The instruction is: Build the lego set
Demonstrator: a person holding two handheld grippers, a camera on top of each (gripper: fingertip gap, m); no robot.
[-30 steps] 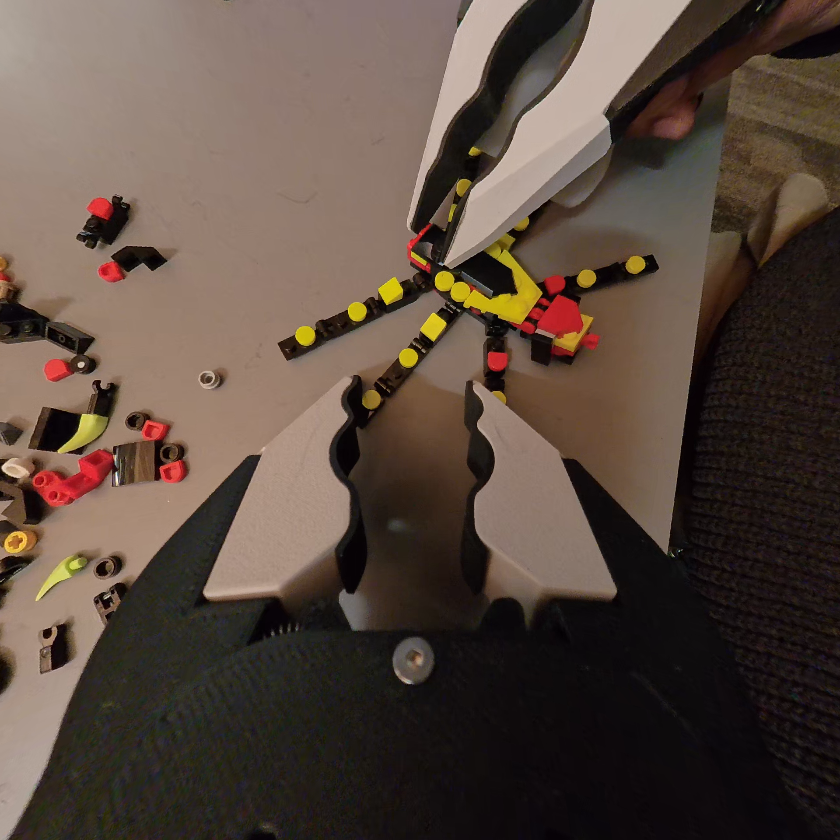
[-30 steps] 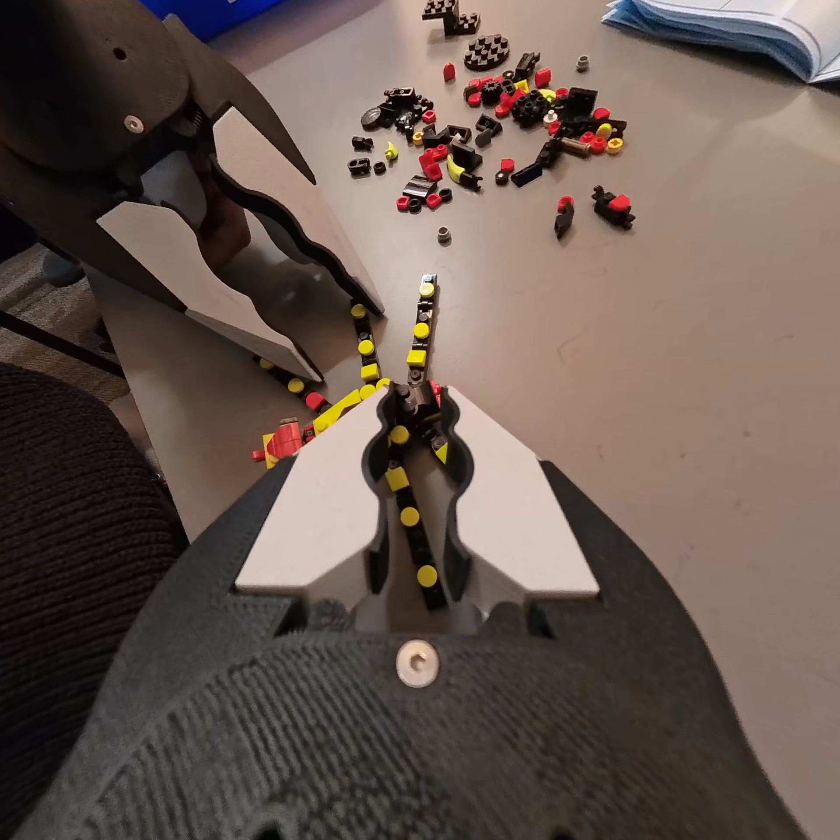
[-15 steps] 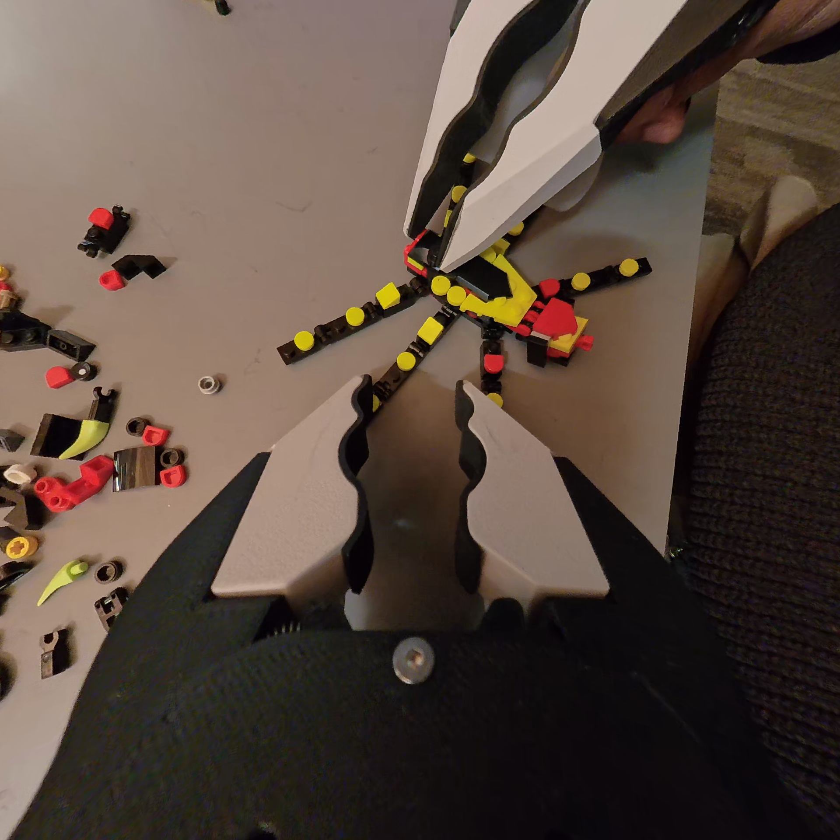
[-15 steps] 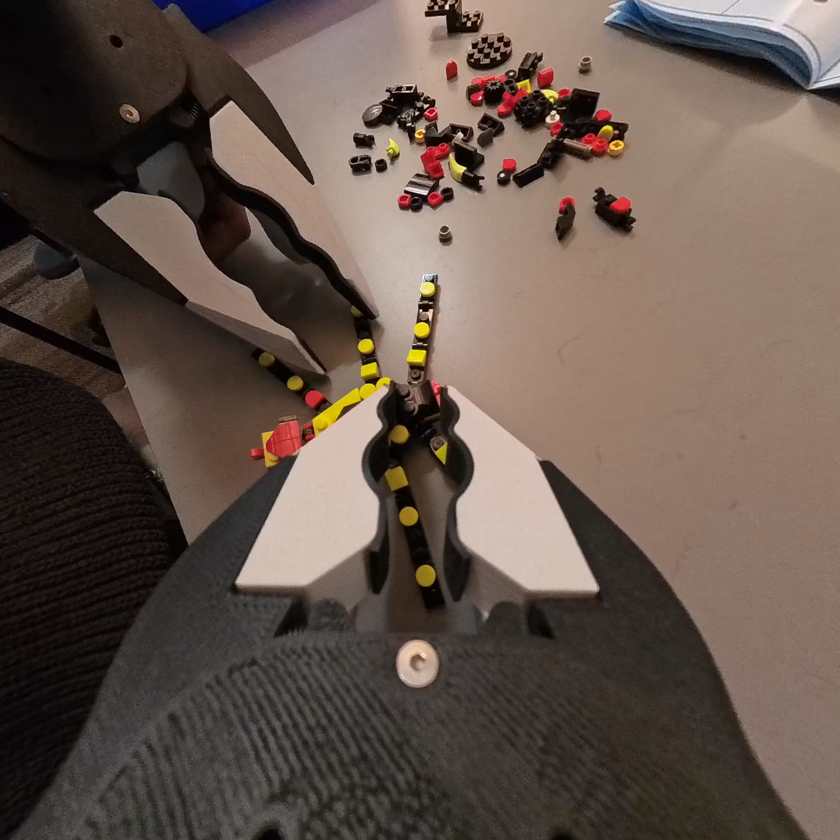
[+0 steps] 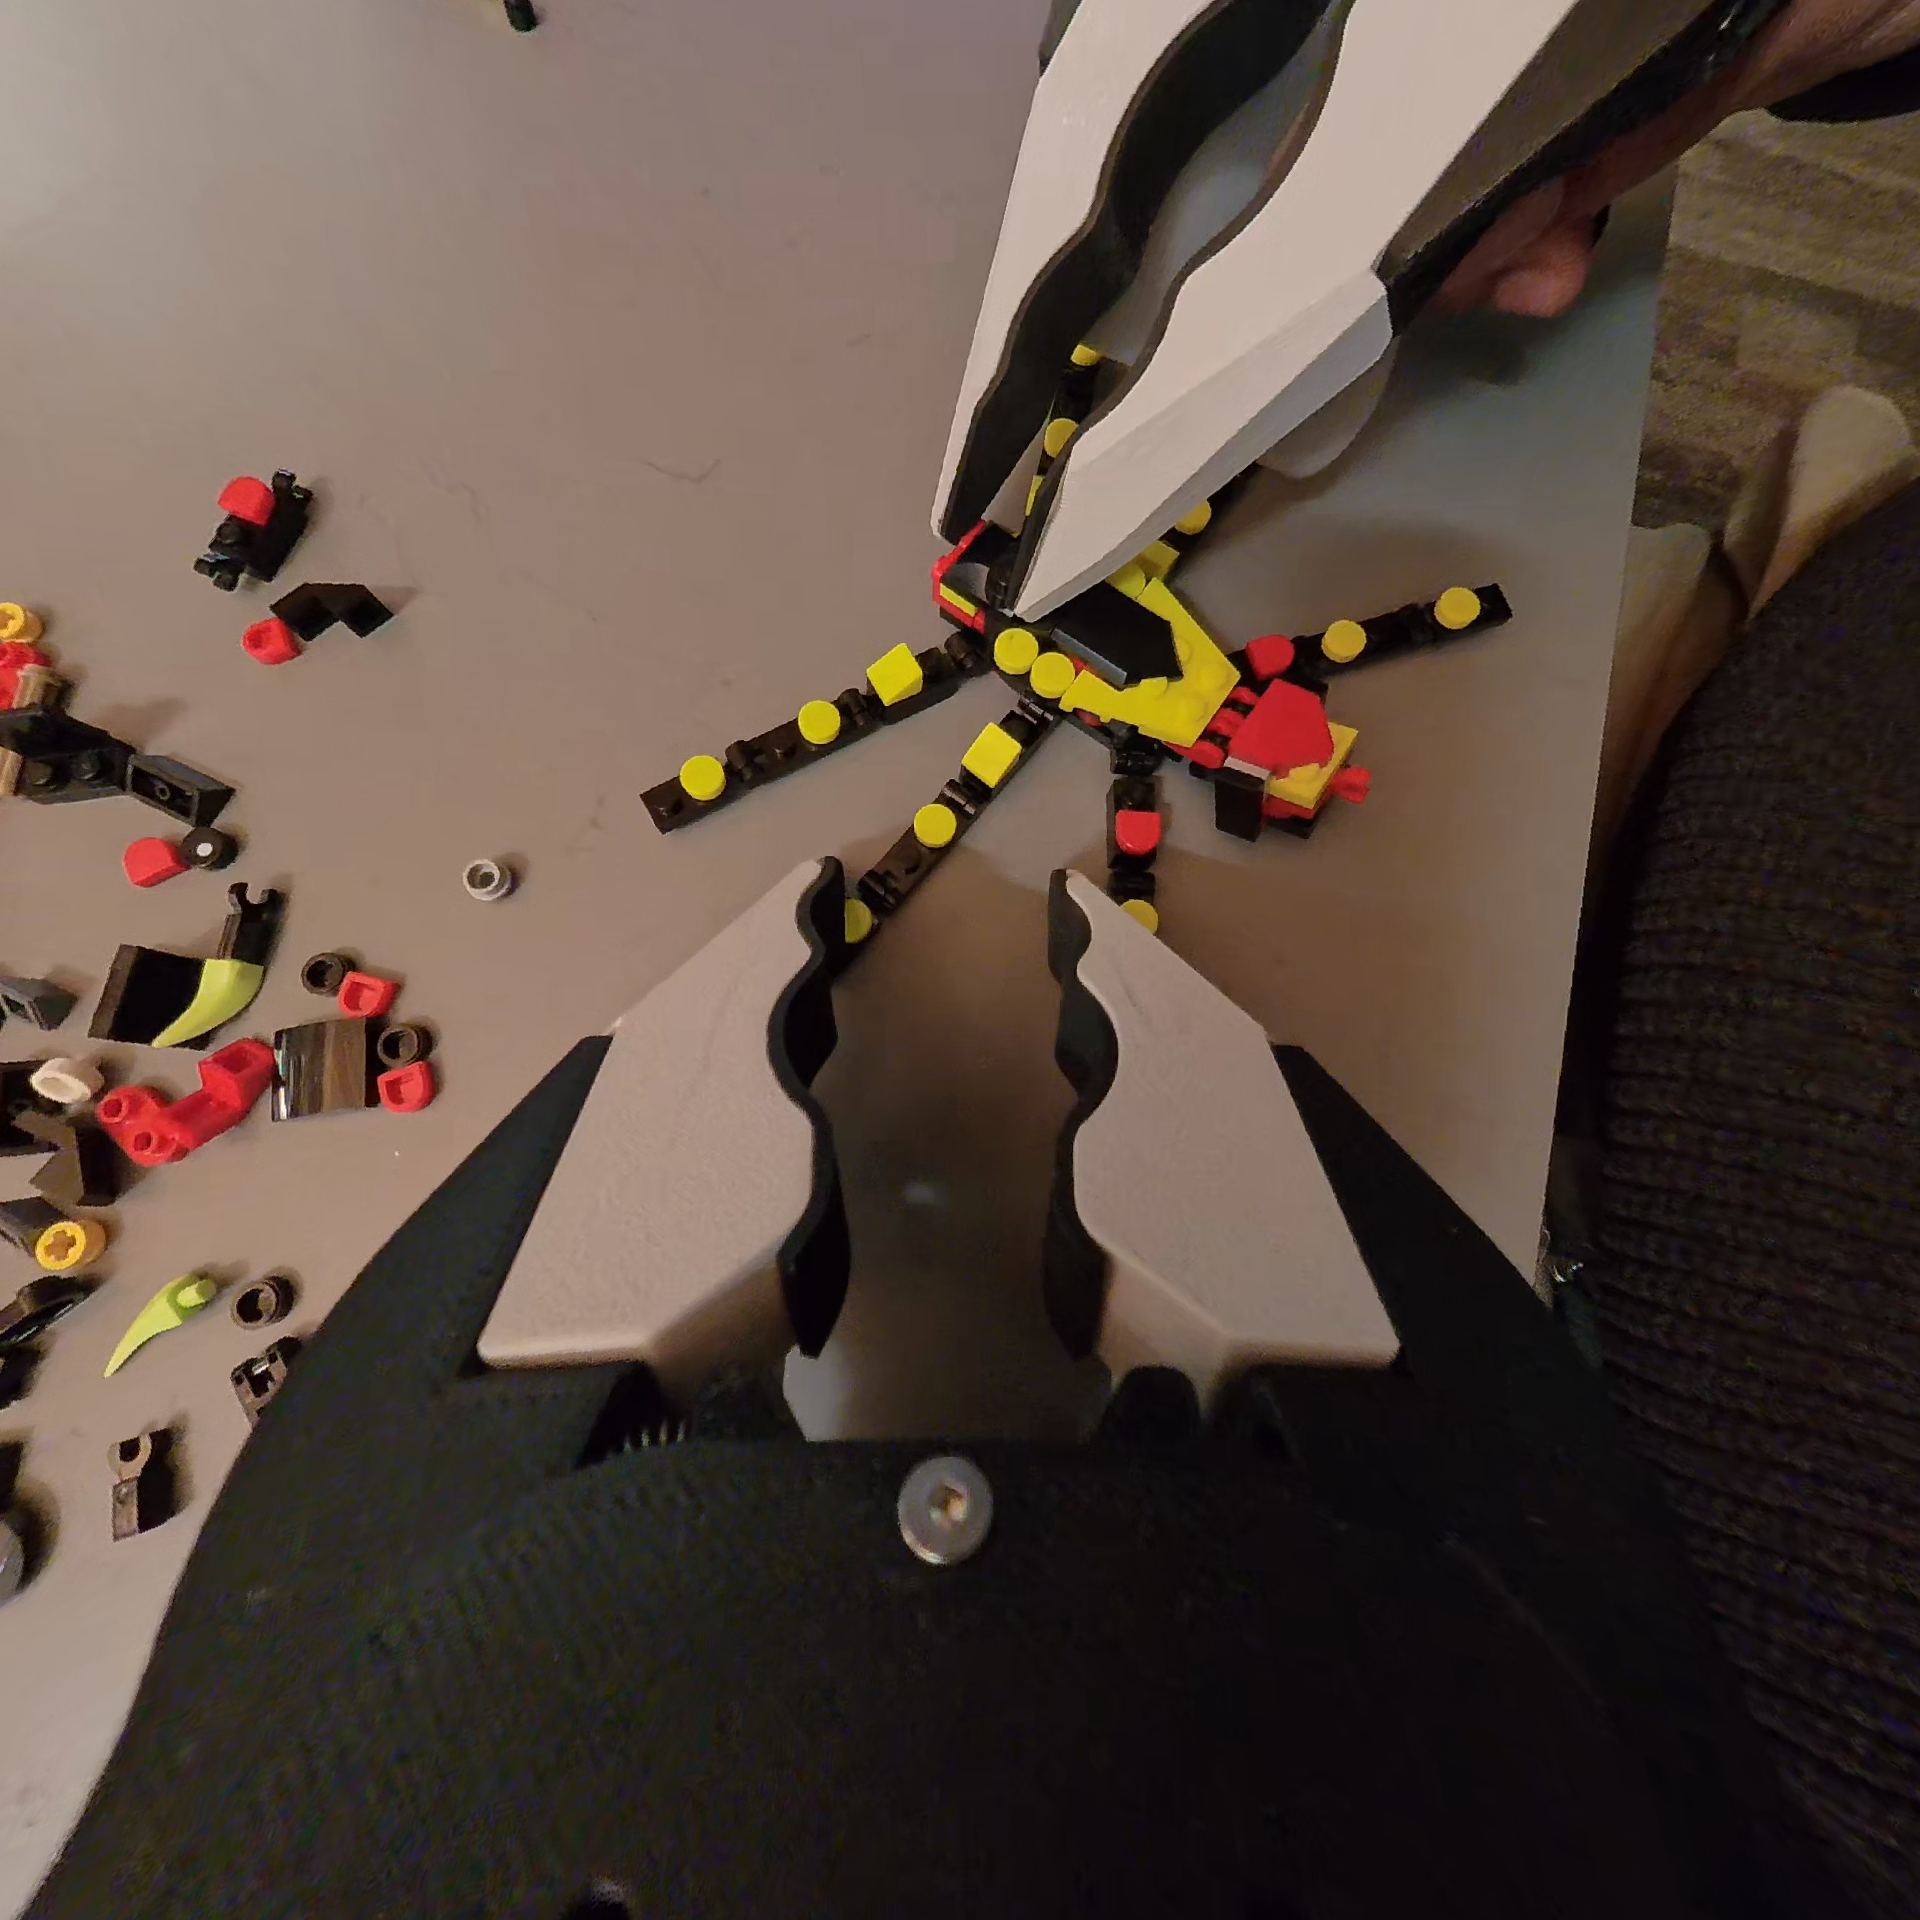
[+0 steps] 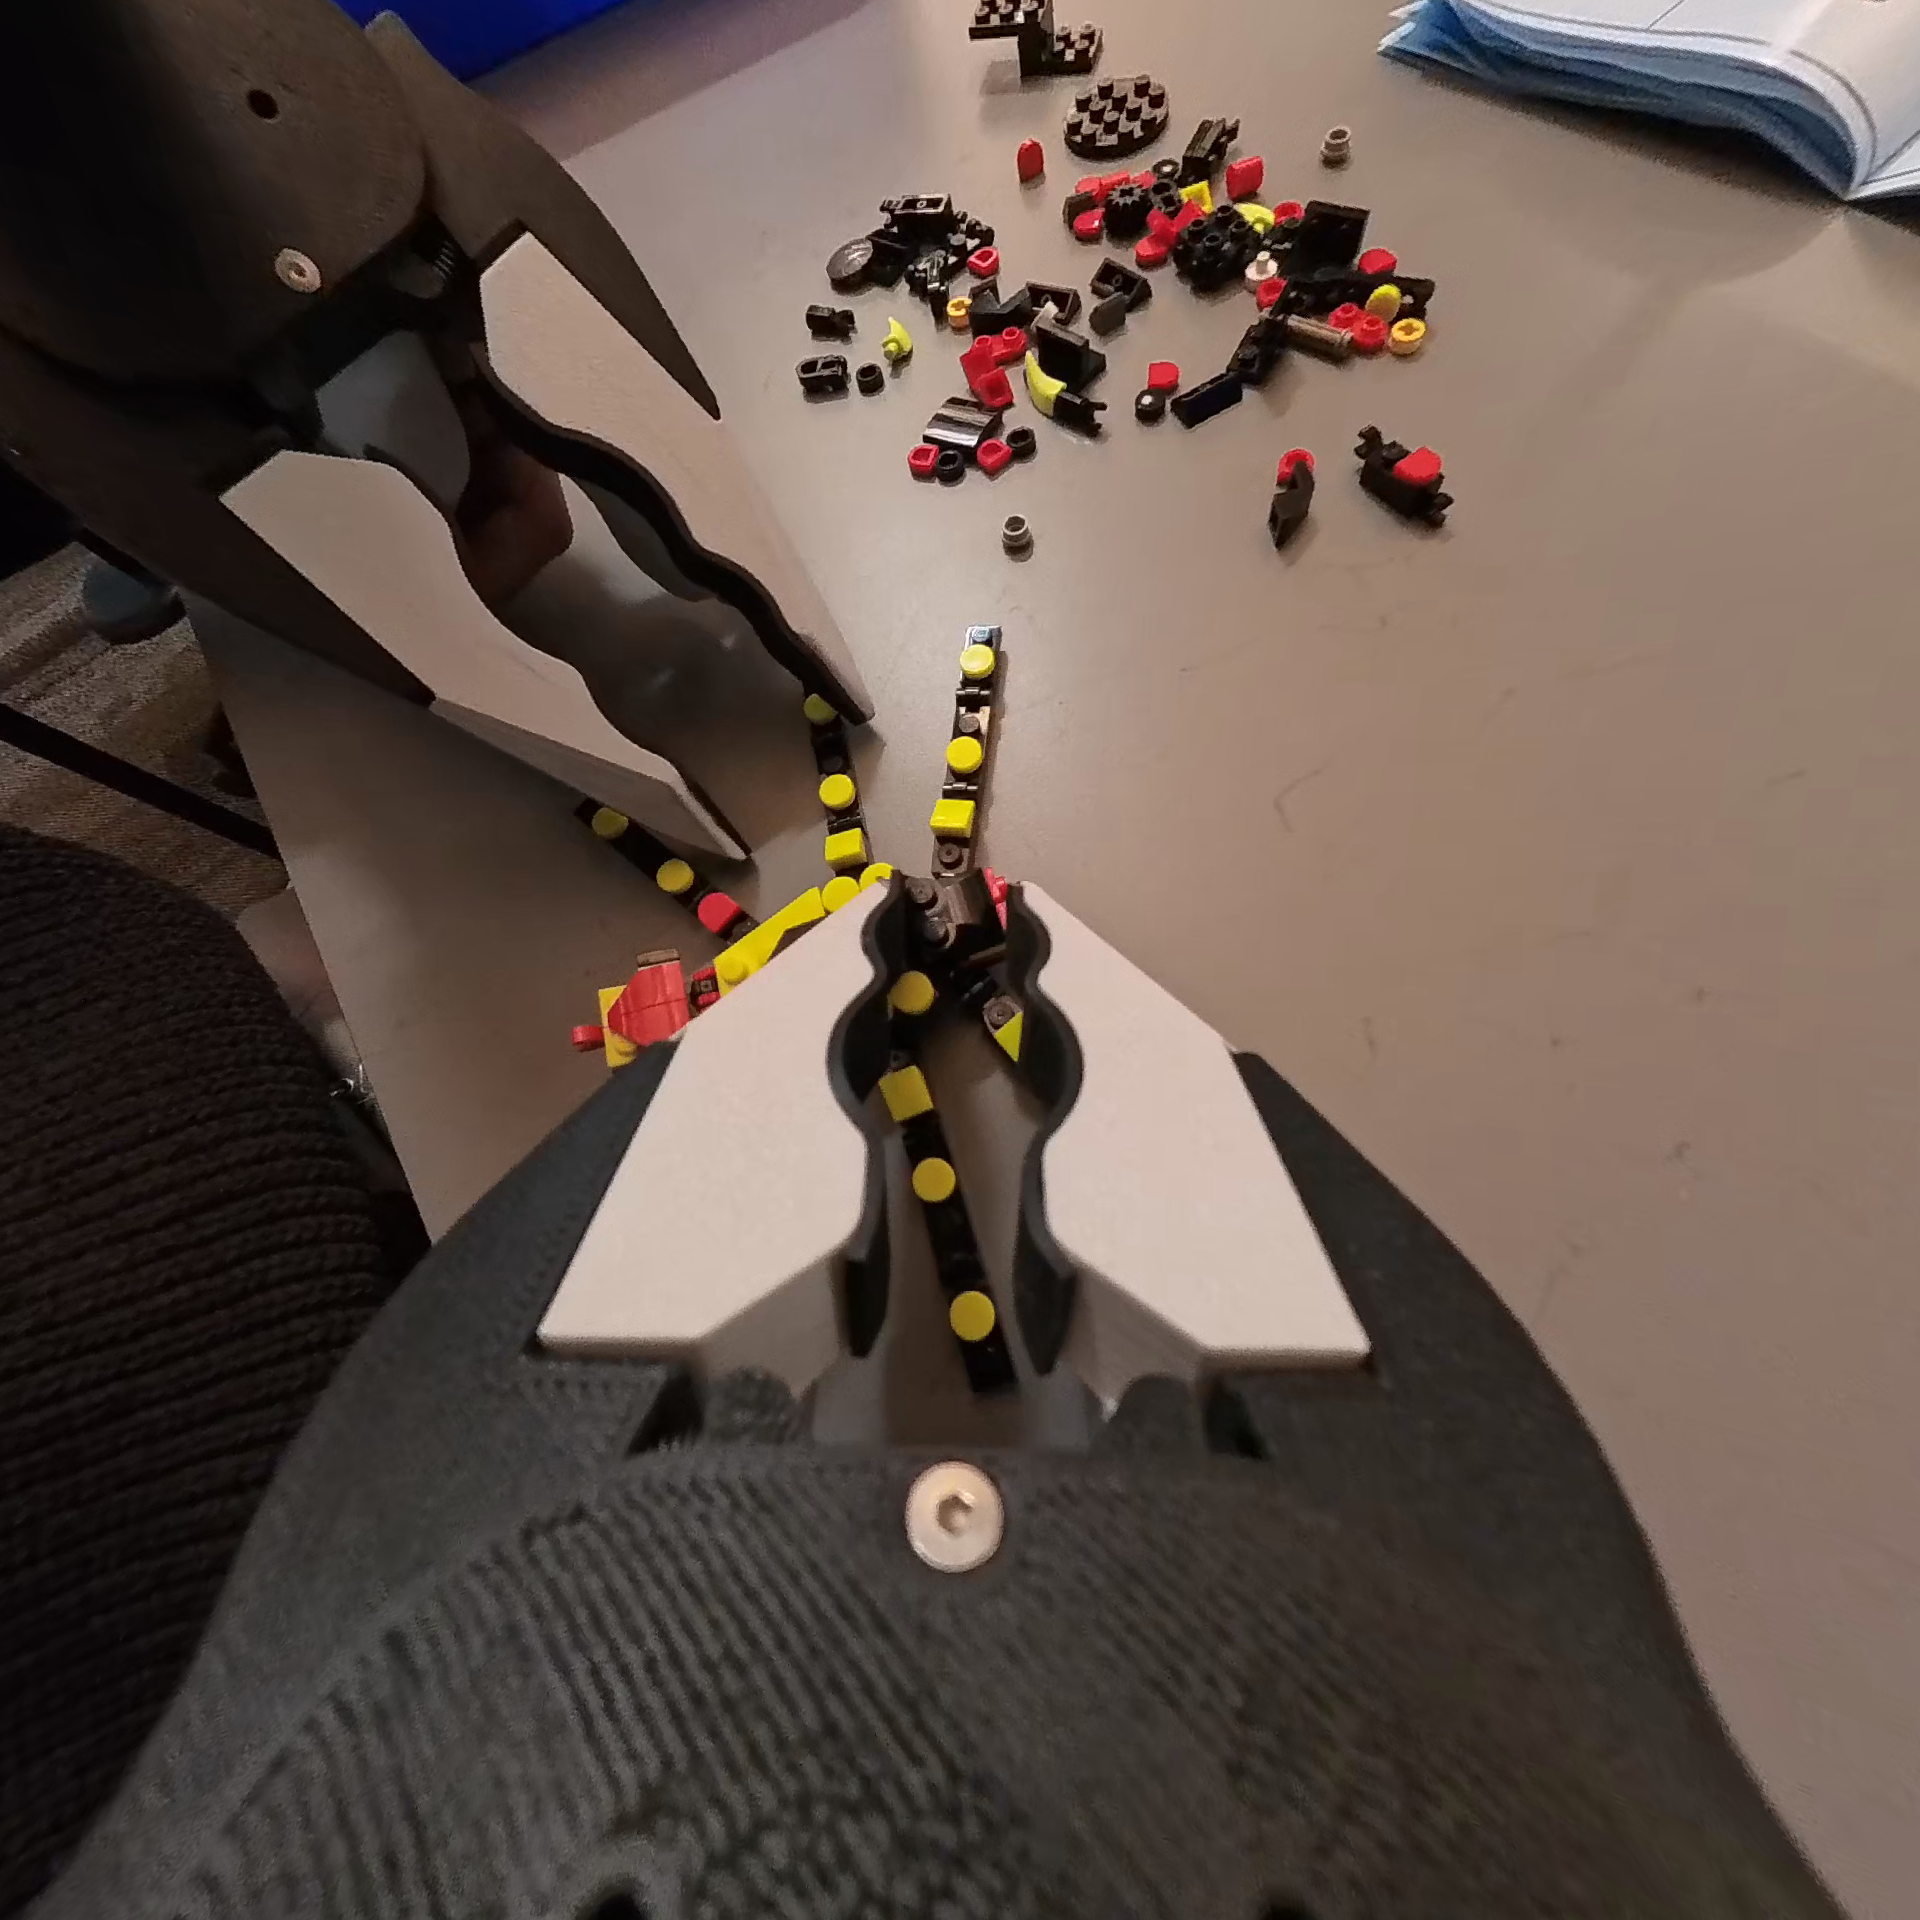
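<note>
A lego spider model (image 5: 1153,686) with a yellow, black and red body and black legs with yellow studs lies near the table's right edge. My right gripper (image 6: 948,902) is shut on the rear end of the model's body (image 6: 961,914), with one leg (image 6: 940,1184) running back between its fingers. It also shows in the left wrist view (image 5: 992,587), coming down from above. My left gripper (image 5: 945,894) is open and empty, its tips just over the ends of two front legs. It shows in the right wrist view (image 6: 795,779) at upper left.
Loose black, red and yellow pieces (image 5: 208,1039) lie scattered left of the model and show at the far side in the right wrist view (image 6: 1122,281). An open booklet (image 6: 1714,83) lies at the far right. The table edge (image 5: 1600,831) runs close beside the model. The left gripper's tips are roughly 6 centimeters from the right gripper's.
My left gripper has edged forward over the leg tips and its jaws have narrowed slightly. My right gripper keeps its hold on the model's rear.
</note>
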